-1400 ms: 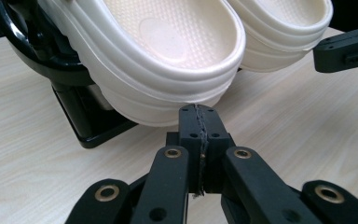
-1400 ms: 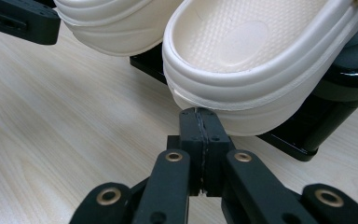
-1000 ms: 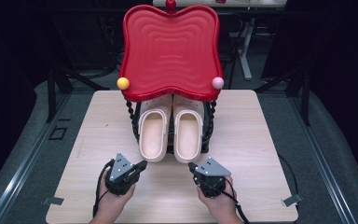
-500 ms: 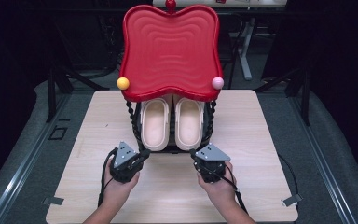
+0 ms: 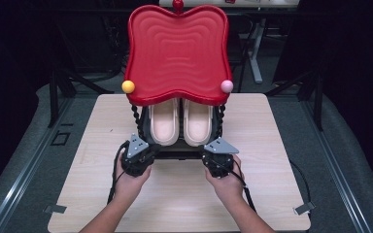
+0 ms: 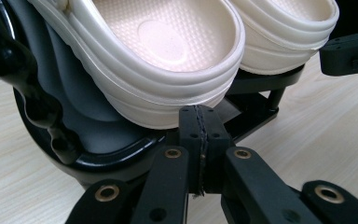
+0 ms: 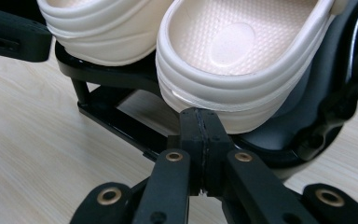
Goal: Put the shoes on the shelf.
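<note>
Operator: Jaw condition on each unit?

Technician: Left gripper [image 5: 137, 156]: jaws fully closed, pad faces pressed together, nothing between them. The left gripper view confirms it; the closed tips [image 6: 199, 126] sit directly below the heel of the left clog [image 6: 168, 51]. Right gripper [image 5: 218, 158]: same condition, jaws closed on nothing. In the right gripper view the closed tips [image 7: 200, 128] sit just under the heel of the right clog [image 7: 242, 46].

Operator: Location of the footwear relative to the tools?

Technician: Both cream clogs lie side by side, heels toward the grippers, on the lower tier of a black shoe rack [image 5: 175, 153]. Left clog [image 5: 164, 122] is straight ahead of the left gripper; right clog [image 5: 197, 122] is straight ahead of the right gripper. Whether the tips touch the heels cannot be determined.

Operator: Surroundings?

Technician: Red scalloped tray [image 5: 177, 51] forms the top tier, above and beyond both grippers, with a yellow ball [image 5: 128, 86] on the left corner and a pink ball [image 5: 227, 86] on the right. The rack stands on a light wooden table [image 5: 281, 145]. Each gripper is held in one hand, left hand [image 5: 128, 182] and right hand [image 5: 228, 184], immediately in front of the rack base.
</note>
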### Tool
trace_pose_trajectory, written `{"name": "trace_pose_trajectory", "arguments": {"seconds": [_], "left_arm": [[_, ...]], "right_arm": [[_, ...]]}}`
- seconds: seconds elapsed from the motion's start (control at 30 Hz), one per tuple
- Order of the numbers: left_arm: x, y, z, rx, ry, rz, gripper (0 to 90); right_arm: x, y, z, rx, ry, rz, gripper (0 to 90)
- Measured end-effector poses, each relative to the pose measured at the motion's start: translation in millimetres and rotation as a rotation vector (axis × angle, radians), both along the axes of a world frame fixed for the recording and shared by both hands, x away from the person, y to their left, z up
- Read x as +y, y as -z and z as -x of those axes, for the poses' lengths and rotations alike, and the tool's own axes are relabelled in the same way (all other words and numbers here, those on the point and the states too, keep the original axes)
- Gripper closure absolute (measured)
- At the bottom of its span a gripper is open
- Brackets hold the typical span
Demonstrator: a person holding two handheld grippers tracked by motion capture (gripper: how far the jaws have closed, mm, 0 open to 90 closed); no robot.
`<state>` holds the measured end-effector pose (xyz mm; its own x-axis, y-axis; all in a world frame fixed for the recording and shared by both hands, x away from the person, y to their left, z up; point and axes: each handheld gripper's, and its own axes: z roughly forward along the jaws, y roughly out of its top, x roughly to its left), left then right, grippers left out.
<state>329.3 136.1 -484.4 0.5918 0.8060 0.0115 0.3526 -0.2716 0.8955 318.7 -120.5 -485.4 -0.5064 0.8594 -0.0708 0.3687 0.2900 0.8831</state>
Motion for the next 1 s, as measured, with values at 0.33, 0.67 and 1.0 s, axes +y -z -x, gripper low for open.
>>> {"name": "trace_pose_trajectory", "arguments": {"seconds": [0.33,0.67,1.0], "left_arm": [[-8.6,4.3,-12.3,0.023,-0.023,-0.023,89.9],[-9.6,8.1,-18.0,0.035,-0.037,-0.027,89.8],[-6.0,9.8,-14.0,0.023,-0.025,-0.006,84.0]], "right_arm": [[10.7,1.3,-12.1,0.017,-0.004,0.0,88.8],[12.8,5.9,-20.3,0.043,0.006,-0.025,87.0],[12.2,8.9,-19.1,0.039,-0.001,-0.064,81.7]]}}
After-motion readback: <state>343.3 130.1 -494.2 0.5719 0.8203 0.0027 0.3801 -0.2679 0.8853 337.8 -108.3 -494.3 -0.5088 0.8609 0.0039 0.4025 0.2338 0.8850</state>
